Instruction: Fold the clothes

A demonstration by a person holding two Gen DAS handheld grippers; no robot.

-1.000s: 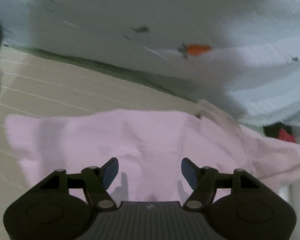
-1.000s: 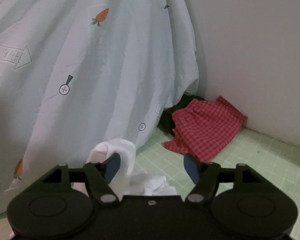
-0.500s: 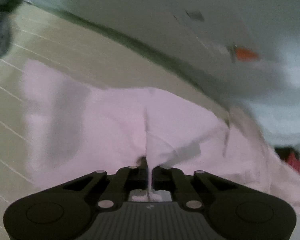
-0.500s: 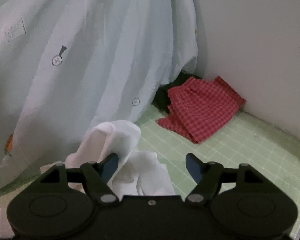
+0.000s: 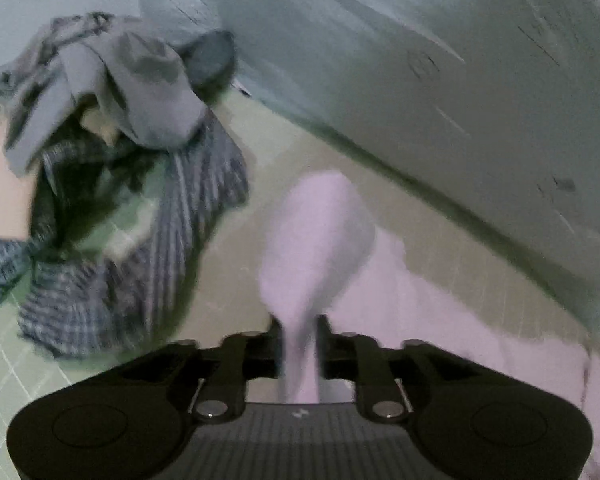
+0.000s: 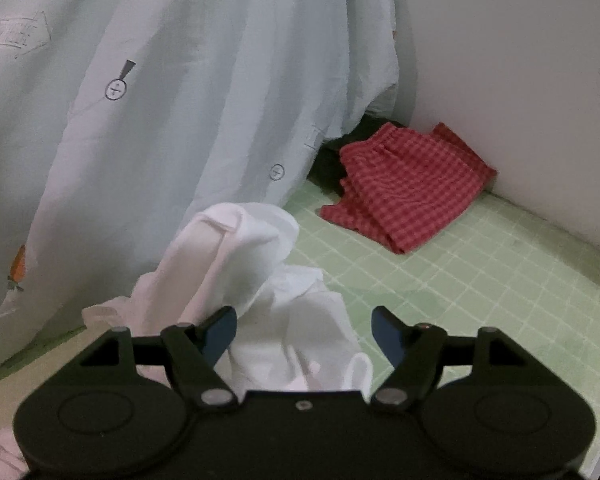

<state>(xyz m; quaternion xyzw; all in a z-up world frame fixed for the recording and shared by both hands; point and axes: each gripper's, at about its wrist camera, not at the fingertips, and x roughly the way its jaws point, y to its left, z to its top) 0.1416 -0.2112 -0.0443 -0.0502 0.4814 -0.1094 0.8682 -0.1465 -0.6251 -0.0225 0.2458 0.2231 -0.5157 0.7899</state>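
Observation:
A pale pink-white garment (image 5: 316, 248) rises in a loop from my left gripper (image 5: 299, 340), which is shut on a fold of it; the rest trails off right over the mat. In the right wrist view the same white garment (image 6: 256, 264) lies bunched up in front of my right gripper (image 6: 304, 330). That gripper is open, its blue pads (image 6: 220, 330) spread wide, the left pad close against the cloth and nothing pinched between them.
A heap of grey and blue plaid clothes (image 5: 112, 184) lies at the left. A folded red checked garment (image 6: 408, 188) sits by the wall corner on the green grid mat (image 6: 480, 280). A pale printed sheet (image 6: 160, 80) hangs behind.
My left gripper went from open over the flat garment to shut on a fold, then lifted it and swung left toward the plaid heap. The right gripper edged closer to the bunched cloth, still open.

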